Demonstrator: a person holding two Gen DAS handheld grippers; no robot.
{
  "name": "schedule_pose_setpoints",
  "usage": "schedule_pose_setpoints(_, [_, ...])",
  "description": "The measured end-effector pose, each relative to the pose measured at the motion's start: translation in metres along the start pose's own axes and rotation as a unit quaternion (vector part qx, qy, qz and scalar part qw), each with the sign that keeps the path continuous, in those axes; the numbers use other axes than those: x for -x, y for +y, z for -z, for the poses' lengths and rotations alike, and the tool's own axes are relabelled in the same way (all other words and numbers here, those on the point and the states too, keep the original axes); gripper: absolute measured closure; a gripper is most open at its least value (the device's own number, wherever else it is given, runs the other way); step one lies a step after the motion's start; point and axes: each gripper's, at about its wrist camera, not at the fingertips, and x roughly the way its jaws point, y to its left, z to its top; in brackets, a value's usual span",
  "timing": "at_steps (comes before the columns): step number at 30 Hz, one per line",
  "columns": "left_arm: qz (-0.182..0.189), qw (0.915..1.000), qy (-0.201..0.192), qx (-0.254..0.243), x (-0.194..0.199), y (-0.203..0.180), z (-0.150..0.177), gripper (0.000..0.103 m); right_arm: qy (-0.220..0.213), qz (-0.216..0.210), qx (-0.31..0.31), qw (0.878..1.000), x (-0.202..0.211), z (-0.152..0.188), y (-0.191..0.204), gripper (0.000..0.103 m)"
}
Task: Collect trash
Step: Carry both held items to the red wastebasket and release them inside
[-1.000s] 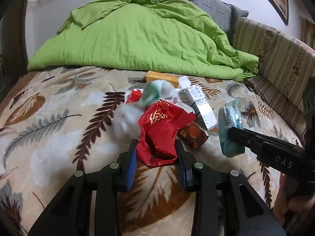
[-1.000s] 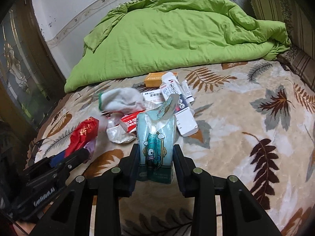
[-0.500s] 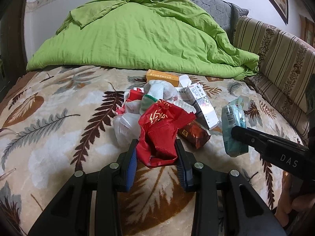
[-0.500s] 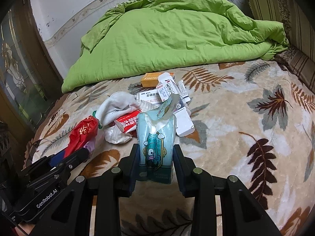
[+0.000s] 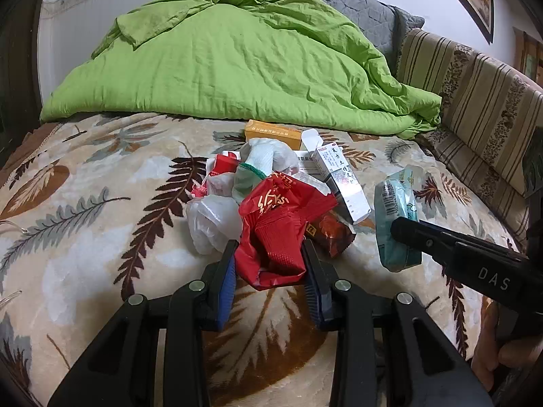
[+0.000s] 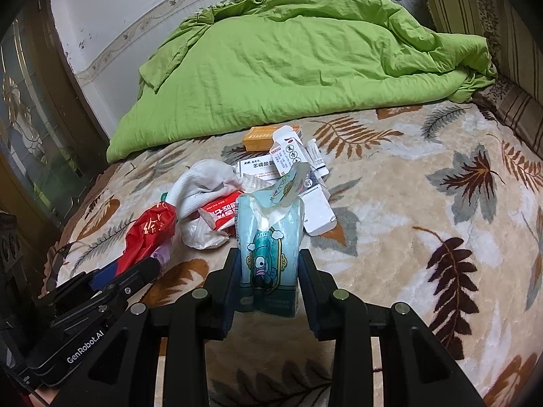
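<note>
My left gripper [image 5: 269, 271] is shut on a crumpled red wrapper [image 5: 278, 230], held just above the leaf-patterned blanket. My right gripper [image 6: 268, 271] is shut on a light blue tissue pack [image 6: 268, 237] with a cartoon print and a torn top. In the left wrist view that pack [image 5: 395, 217] hangs at the right, held by the right gripper's dark arm. In the right wrist view the red wrapper [image 6: 149, 234] shows at the left. Behind both lies a trash pile: a white sock [image 5: 268, 159], a clear plastic bag [image 5: 212, 220], a brown snack wrapper [image 5: 331, 230], white medicine boxes [image 5: 341, 179] and an orange box [image 5: 273, 134].
A green duvet [image 5: 230, 68] is heaped at the back of the bed. A striped cushion [image 5: 475, 95] runs along the right side. A red-and-white packet [image 6: 220, 212] lies in the pile. A hand [image 5: 492, 359] holds the right gripper at the lower right.
Both views have drifted slightly, so the trash pile sits a little lower and nearer in frame. Both grips are unchanged.
</note>
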Motion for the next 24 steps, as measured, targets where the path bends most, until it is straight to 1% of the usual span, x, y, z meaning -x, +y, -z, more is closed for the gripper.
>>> schedule_pose_setpoints(7, [0.0,0.9999,-0.011,-0.007,0.003,-0.005,0.0,0.069,-0.005,0.001,-0.01,1.0,0.007,0.003,-0.001,0.067])
schedule_pose_setpoints(11, [0.01,0.9997,-0.016,-0.017,0.007,-0.011,0.002,0.069,-0.019,0.003,-0.025,1.0,0.023,0.004,-0.005,0.067])
schedule_pose_setpoints(13, [0.022,0.9994,-0.019,-0.018,0.012,-0.014,0.0,0.069,-0.034,0.002,-0.032,0.999,0.041,0.005,-0.007,0.067])
schedule_pose_setpoints(17, [0.028,0.9988,-0.026,-0.03,0.02,-0.026,-0.002,0.069,-0.058,-0.001,-0.038,0.998,0.08,0.011,-0.012,0.067])
schedule_pose_setpoints(21, [0.04,0.9972,-0.036,-0.051,0.038,-0.047,-0.004,0.069,-0.08,-0.009,-0.044,0.996,0.124,0.015,-0.018,0.067])
schedule_pose_setpoints(24, [0.063,0.9954,-0.032,-0.065,0.053,-0.067,-0.002,0.068,-0.093,-0.013,-0.045,0.995,0.154,0.02,-0.026,0.067])
